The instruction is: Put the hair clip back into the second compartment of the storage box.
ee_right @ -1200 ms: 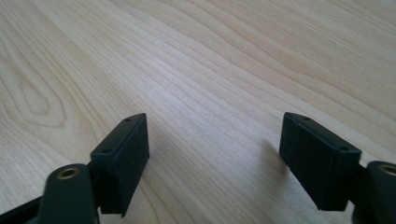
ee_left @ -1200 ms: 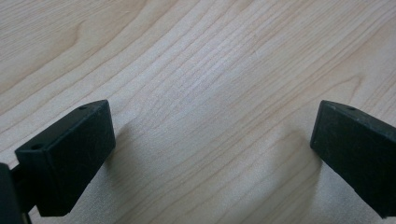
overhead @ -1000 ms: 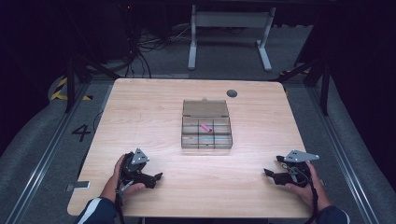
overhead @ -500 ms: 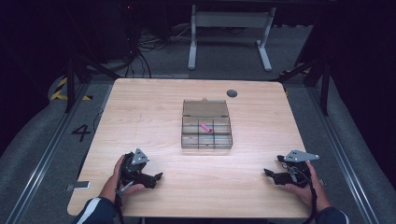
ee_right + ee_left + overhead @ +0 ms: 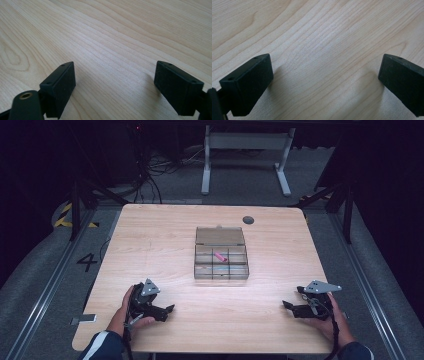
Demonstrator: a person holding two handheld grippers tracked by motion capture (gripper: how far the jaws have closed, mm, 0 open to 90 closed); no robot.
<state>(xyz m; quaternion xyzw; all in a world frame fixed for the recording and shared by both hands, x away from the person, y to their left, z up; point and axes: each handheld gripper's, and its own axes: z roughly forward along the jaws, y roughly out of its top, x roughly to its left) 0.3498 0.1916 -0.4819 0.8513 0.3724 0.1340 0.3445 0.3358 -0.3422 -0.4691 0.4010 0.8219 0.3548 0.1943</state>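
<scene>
Fingers (image 5: 249, 85) apart, floor marking "4" (image 5: 87, 262)

Left tool (image 5: 325, 82) wide open — black jaws apart, nothing between, bare wooden table (image 5: 322, 37) beneath

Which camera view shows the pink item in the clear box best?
The high view: the pink item lies in a middle compartment of the clear box. The left and right gripper views look at bare wooden table between open black jaws.
</scene>
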